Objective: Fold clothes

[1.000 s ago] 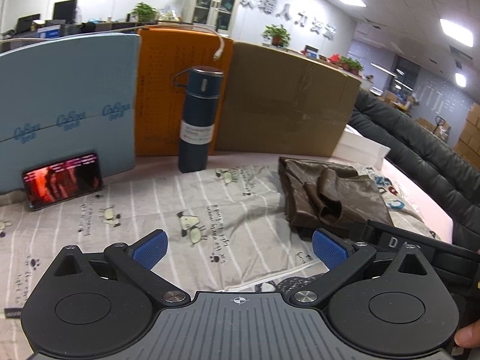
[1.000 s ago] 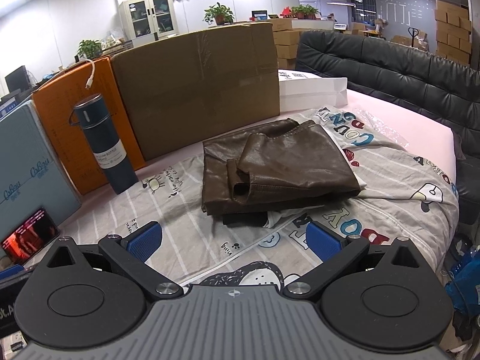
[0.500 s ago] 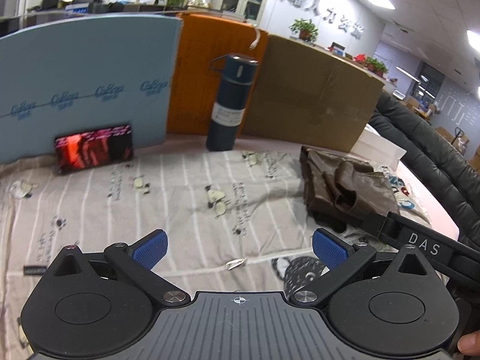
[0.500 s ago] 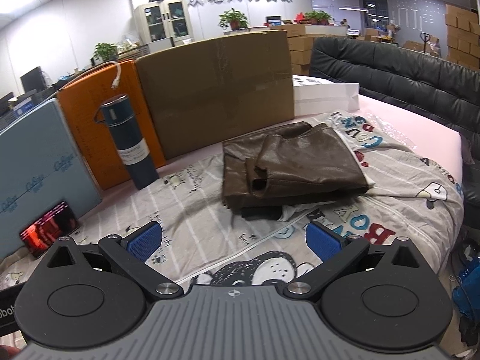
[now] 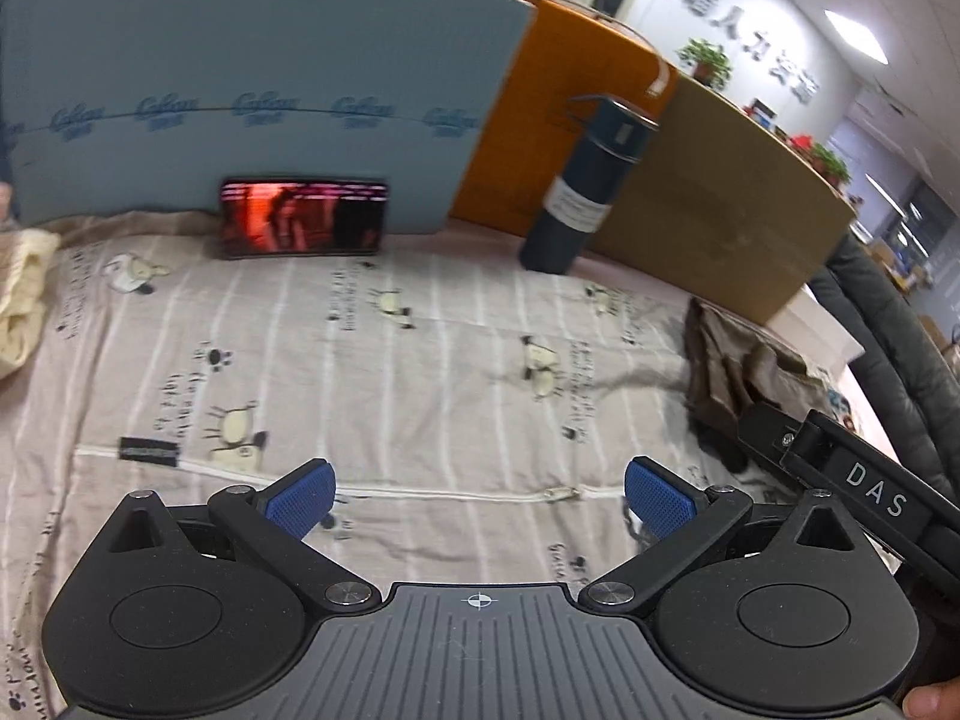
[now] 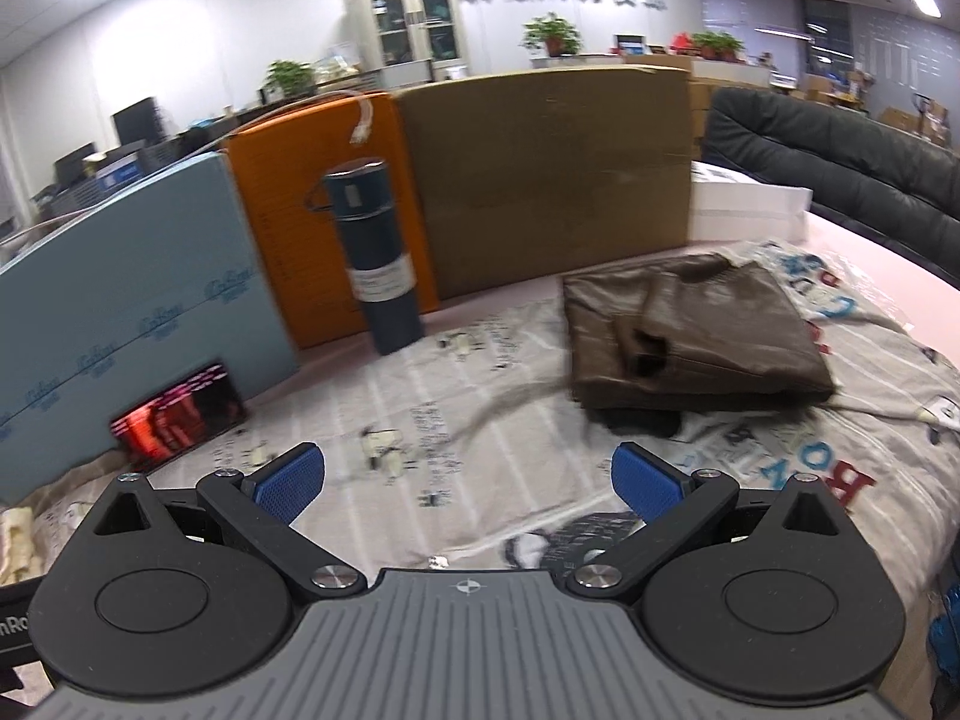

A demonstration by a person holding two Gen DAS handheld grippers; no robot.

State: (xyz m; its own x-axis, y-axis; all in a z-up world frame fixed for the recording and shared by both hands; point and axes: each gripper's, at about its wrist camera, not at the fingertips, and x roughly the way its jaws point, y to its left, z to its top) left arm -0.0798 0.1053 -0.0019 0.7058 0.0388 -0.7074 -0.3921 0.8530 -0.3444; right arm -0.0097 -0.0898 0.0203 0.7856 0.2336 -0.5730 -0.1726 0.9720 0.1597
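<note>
A folded brown leather garment [image 6: 690, 336] lies on the printed bedsheet [image 6: 480, 420] at the right; the left wrist view shows its edge [image 5: 738, 372] at the far right. A cream garment [image 5: 21, 300] lies bunched at the left edge of the sheet. My left gripper [image 5: 480, 498] hangs open above the middle of the sheet with nothing between its blue pads. My right gripper [image 6: 468, 480] is open too, left of and nearer than the brown garment, apart from it. The right gripper's black body [image 5: 840, 474] shows at the right of the left wrist view.
A dark blue flask [image 6: 375, 258] stands at the back of the sheet. Behind it lean a light blue panel [image 5: 252, 90], an orange board [image 6: 324, 204] and a brown cardboard box [image 6: 552, 174]. A phone [image 5: 303, 216] with a lit screen leans on the panel. A dark sofa [image 6: 840, 162] lies to the right.
Both grippers have swung left and pulled back: the flask, phone and brown garment slid right in both views, and the cream garment came into the left wrist view. Both stay open.
</note>
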